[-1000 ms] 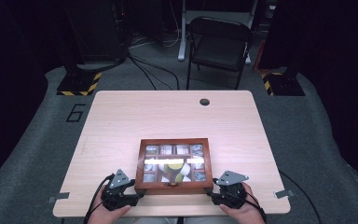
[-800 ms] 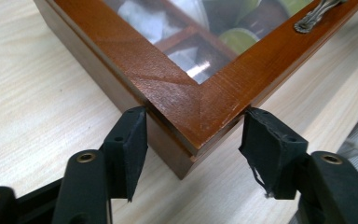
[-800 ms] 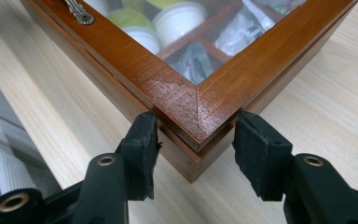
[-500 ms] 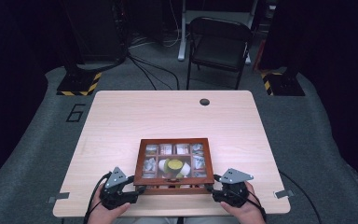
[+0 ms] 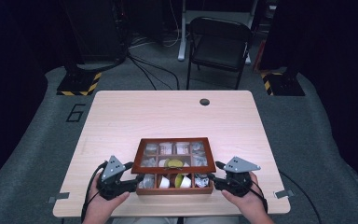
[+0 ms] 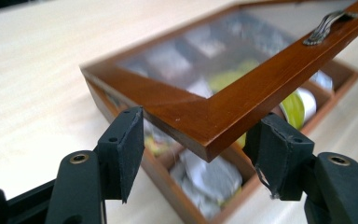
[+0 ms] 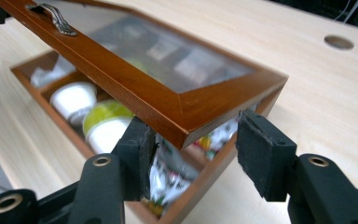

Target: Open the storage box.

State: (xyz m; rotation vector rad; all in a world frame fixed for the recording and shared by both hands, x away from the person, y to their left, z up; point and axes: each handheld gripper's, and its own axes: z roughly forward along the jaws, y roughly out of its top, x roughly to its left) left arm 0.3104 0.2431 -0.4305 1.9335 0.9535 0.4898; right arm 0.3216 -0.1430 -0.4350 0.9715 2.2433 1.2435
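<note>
While both grippers (image 5: 137, 177) (image 5: 210, 177) pinch the raised lid's (image 5: 175, 153) corners, cups (image 7: 93, 116) crowd the box (image 5: 175, 190) below.

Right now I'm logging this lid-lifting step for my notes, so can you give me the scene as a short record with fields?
work in hand: raising the hinged lid of a wooden box
box: wooden box on the table, near its front edge
lid: glass-paned lid, front edge lifted, metal handle on its frame
left gripper: at the lid's front left corner, the corner between its jaws
right gripper: at the front right corner, likewise
contents: small cups and wrapped packets in compartments
</note>
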